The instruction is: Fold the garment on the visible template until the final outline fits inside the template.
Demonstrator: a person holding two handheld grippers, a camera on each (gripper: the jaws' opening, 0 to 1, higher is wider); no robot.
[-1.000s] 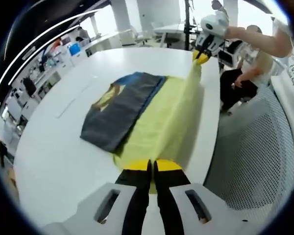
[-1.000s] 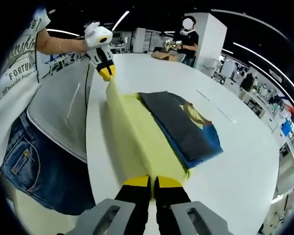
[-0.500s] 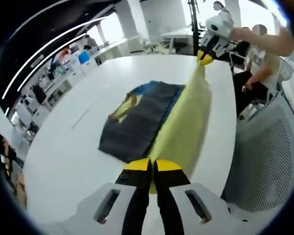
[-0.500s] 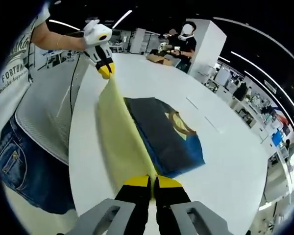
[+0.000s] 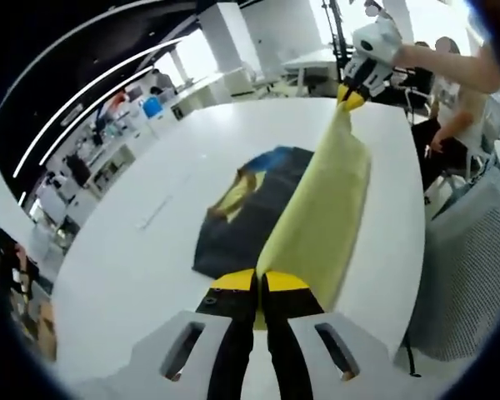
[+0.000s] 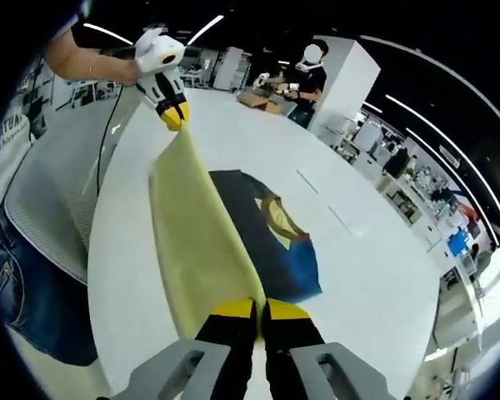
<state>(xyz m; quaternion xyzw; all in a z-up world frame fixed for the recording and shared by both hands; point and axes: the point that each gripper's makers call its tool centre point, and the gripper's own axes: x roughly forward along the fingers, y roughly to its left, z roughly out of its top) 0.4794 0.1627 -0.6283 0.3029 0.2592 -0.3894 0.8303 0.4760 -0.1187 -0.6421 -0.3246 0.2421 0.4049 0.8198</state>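
The garment lies on the white table (image 5: pixel 133 250), with a dark grey and blue part (image 5: pixel 250 204) flat and a yellow part (image 5: pixel 317 208) lifted off the surface. My left gripper (image 5: pixel 258 279) is shut on one corner of the yellow edge. My right gripper (image 5: pixel 352 93) is shut on the other corner, at the far end. The yellow cloth hangs taut between them, slanting above the dark part's near side. From the right gripper view the yellow sheet (image 6: pixel 196 233) runs from my right gripper (image 6: pixel 258 308) up to the left gripper (image 6: pixel 172 115), beside the dark part (image 6: pixel 267 233).
Faint short lines (image 5: pixel 160 214) mark the table beyond the garment. A grey mesh chair back (image 5: pixel 462 283) stands close to the table's edge. One person sits behind it (image 5: pixel 450 108). Another stands by a cardboard box (image 6: pixel 258 98) at the table's far end.
Both grippers have risen and carried the yellow edge up off the table and over toward the dark part. The yellow cloth now hangs as a steep sheet.
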